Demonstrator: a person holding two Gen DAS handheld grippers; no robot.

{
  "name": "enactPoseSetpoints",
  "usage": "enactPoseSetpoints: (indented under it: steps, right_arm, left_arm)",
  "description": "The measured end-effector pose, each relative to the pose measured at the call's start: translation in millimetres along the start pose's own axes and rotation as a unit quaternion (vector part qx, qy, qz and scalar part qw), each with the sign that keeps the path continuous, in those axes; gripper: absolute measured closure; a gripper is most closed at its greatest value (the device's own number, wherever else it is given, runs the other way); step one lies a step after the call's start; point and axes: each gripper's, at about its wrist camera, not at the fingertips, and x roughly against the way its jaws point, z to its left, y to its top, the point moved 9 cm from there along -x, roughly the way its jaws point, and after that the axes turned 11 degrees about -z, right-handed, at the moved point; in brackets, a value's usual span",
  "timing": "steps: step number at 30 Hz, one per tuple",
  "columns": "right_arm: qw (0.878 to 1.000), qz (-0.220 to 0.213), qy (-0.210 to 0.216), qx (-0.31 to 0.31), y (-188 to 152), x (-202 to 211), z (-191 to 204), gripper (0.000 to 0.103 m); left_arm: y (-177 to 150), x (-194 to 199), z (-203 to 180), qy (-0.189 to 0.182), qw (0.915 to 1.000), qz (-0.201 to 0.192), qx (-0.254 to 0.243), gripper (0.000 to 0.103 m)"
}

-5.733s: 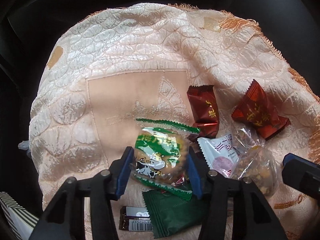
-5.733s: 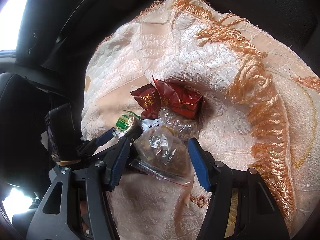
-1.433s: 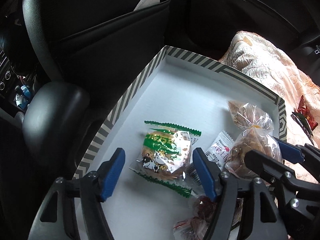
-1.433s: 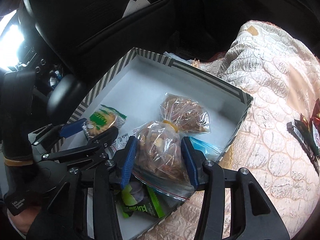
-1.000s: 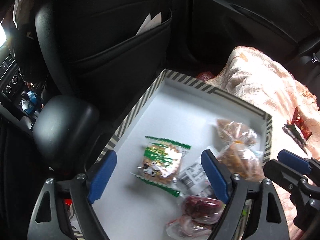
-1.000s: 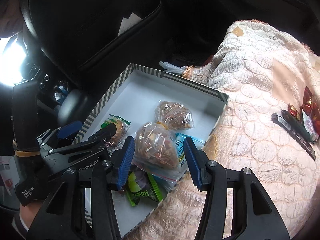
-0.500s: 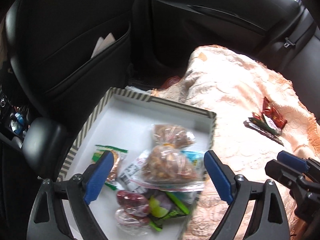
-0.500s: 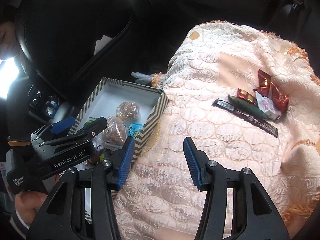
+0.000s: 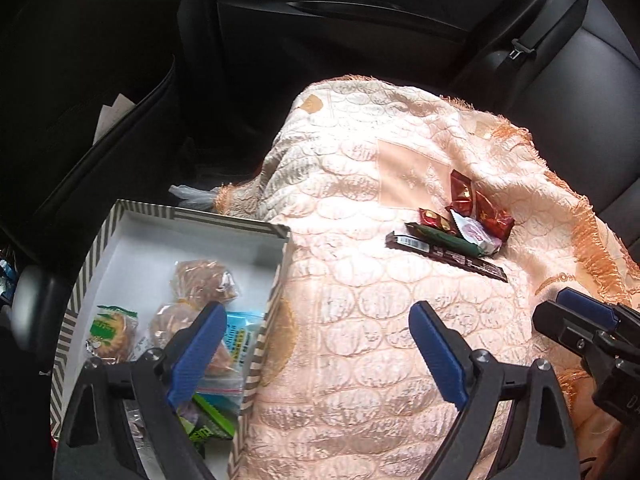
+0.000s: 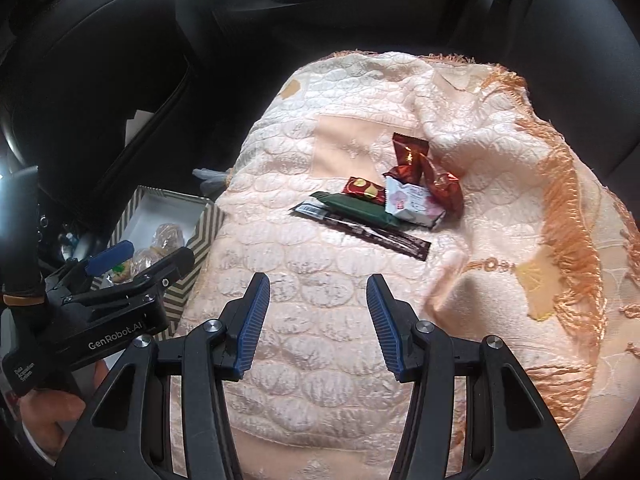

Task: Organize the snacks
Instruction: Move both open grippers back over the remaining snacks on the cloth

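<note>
A striped box (image 9: pixel 224 216) at the left holds a green cookie packet (image 9: pixel 112 328), clear bags of nuts (image 9: pixel 204 280) and a blue packet (image 9: pixel 240 336). On the peach blanket (image 9: pixel 360 320) lies a pile: red wrappers (image 10: pixel 408 156), a white-pink packet (image 10: pixel 414 202), a green packet (image 10: pixel 360 208), a long dark bar (image 10: pixel 372 234) and a small red candy (image 10: pixel 364 190). My left gripper (image 9: pixel 316 312) is open and empty, straddling the box's right wall and the blanket. My right gripper (image 10: pixel 318 280) hangs open and empty over the blanket, short of the pile.
The box (image 10: pixel 208 232) sits at the blanket's left edge beside a black front seat back whose pocket holds paper (image 9: pixel 112 112). A dark car door (image 9: pixel 360 20) lies beyond and a belt buckle (image 9: pixel 520 46) at the upper right. A person's hand (image 10: pixel 40 412) holds the left gripper.
Both grippers swung right, from over the box to over the blanket. The bag of nuts and the cookie packet stayed behind in the box, and the left jaws spread wider.
</note>
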Motion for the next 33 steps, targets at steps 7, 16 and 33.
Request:
enactPoseSetpoints:
  steps: [7,16,33]
  right_arm:
    - [1.0,-0.006,-0.029,-0.01,1.9,10.9,-40.2,0.053]
    - [0.998,0.0,-0.035,-0.043,-1.2,5.7,-65.0,0.053]
    - [0.997,0.06,0.01,-0.052,22.3,-86.6,-35.7,0.053]
  left_arm:
    - [-1.1,-23.7,-30.4,-0.015,0.9994,0.032,0.002,0.009]
    - [9.9,-55.3,-49.1,-0.017,0.997,0.066,0.036,0.009]
    - [25.6,-54.7,16.0,0.072,0.994,0.058,0.059,0.009]
